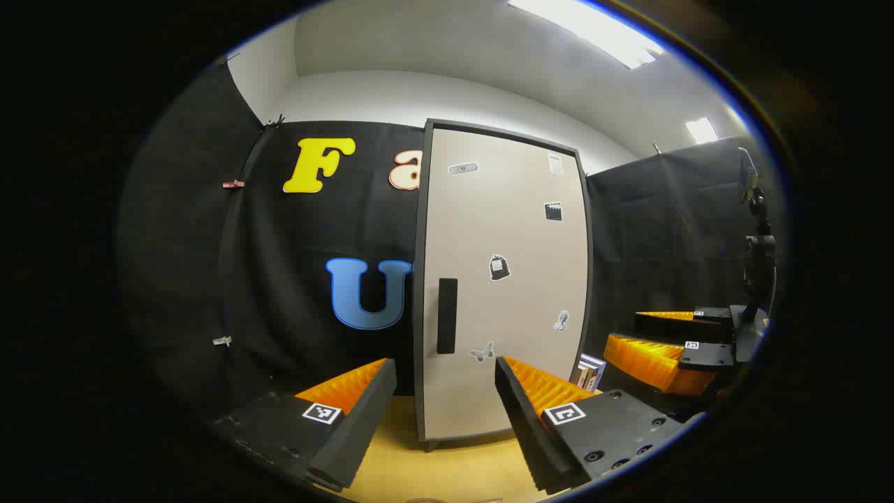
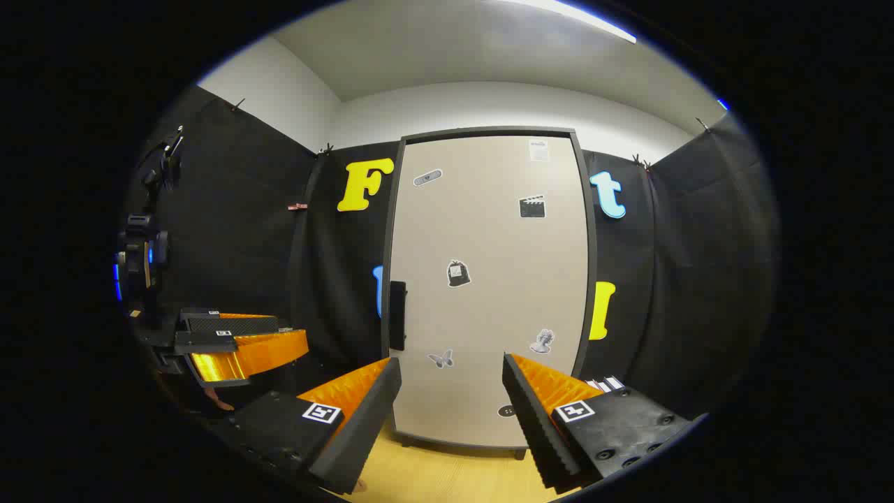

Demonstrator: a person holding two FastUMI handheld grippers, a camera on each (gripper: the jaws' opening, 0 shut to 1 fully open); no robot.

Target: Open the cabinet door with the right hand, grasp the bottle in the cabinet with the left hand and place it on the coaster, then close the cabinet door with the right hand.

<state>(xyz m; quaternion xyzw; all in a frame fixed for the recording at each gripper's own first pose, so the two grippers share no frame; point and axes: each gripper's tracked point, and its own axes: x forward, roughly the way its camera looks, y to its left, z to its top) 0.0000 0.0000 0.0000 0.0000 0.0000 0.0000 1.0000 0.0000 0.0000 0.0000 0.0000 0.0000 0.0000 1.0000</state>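
**A:** Where does the door stand from your tools?

**B:** The cabinet door (image 2: 489,293) is shut and upright, straight ahead of my right gripper (image 2: 450,412), whose jaws are spread wide with nothing between them. The handle (image 2: 397,315) is a dark vertical bar on the door's left edge, about mid-height, so it lies up and a little left of that gripper, well apart from it.

**A:** And the left one?

**B:** My left gripper (image 1: 443,412) is also wide open and empty, facing the same door (image 1: 503,279) from slightly to its left. From there the handle (image 1: 447,316) sits almost dead ahead and above the fingers.

**A:** So which goes first?

**B:** The right, by the task. The handle's long axis runs up and down, so I judge the right jaws, which open sideways, can straddle the bar as they are.

**A:** The bottle?

**B:** It would be behind the closed door; I can't see it. I can't make out the coaster either.
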